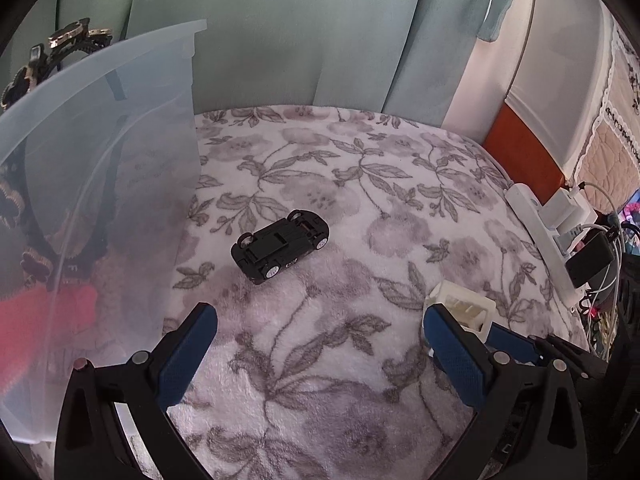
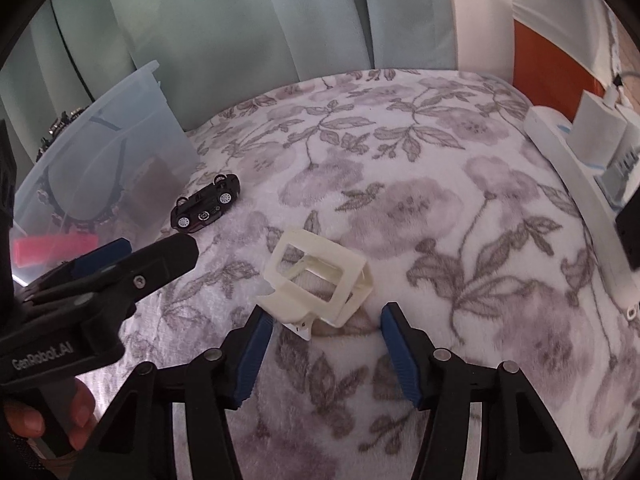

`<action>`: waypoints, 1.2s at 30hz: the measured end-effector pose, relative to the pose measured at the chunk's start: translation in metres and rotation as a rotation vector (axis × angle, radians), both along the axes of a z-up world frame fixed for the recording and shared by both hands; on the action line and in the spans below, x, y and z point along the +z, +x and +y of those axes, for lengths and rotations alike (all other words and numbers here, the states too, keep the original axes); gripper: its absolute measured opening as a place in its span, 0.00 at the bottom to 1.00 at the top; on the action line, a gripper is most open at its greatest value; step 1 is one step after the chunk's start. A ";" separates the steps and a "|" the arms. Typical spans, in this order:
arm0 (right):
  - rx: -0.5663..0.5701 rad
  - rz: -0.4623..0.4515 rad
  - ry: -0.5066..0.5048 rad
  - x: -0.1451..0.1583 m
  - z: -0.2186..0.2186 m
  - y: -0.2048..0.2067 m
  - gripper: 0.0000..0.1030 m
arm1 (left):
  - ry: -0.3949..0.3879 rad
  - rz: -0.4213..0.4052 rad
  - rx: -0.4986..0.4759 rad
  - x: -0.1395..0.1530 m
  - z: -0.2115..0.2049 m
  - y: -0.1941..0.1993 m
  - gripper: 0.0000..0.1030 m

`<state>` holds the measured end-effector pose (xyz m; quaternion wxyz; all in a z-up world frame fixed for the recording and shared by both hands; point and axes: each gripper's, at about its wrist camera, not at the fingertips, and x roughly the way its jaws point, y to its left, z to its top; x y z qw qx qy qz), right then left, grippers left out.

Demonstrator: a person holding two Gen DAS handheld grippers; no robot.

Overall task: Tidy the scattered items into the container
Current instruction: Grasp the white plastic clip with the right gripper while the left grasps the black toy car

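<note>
A black toy car (image 1: 280, 246) lies wheels-up on the floral blanket, just right of the translucent plastic container (image 1: 120, 128). My left gripper (image 1: 320, 314) hovers open short of the car, with nothing between its blue pads. A white plastic frame (image 2: 320, 276) lies on the blanket further right. My right gripper (image 2: 327, 314) stands open around the frame's near edge; the left pad is close to its clip end and the right pad stands apart. The frame (image 1: 464, 308) also shows behind my left gripper's right finger. The car (image 2: 206, 208) and container (image 2: 120, 132) lie at the left.
Inside the container are black headbands (image 1: 68, 36) with flower ornaments and a red item (image 1: 44, 312). A white power strip (image 2: 576, 208) with plugs and cables runs along the blanket's right edge. Green curtains hang behind. A hand (image 2: 24, 424) holds the left gripper.
</note>
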<state>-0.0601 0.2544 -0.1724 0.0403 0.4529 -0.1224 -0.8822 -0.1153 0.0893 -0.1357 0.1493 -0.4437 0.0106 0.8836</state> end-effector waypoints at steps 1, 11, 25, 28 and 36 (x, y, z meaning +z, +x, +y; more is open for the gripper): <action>0.002 0.006 0.005 0.000 -0.001 -0.002 0.60 | 0.001 -0.002 0.001 -0.001 0.000 -0.001 1.00; -0.044 0.056 0.036 -0.001 0.005 -0.017 0.56 | -0.019 -0.011 0.010 -0.009 0.004 -0.014 1.00; -0.092 0.058 0.027 -0.002 0.023 -0.013 0.56 | -0.112 -0.070 0.141 -0.035 0.018 -0.065 1.00; -0.087 0.056 0.023 -0.002 0.024 -0.014 0.56 | -0.107 -0.055 0.162 -0.034 0.018 -0.073 1.00; -0.096 0.064 0.017 -0.003 0.025 -0.016 0.56 | -0.108 -0.056 0.218 -0.042 0.014 -0.083 0.79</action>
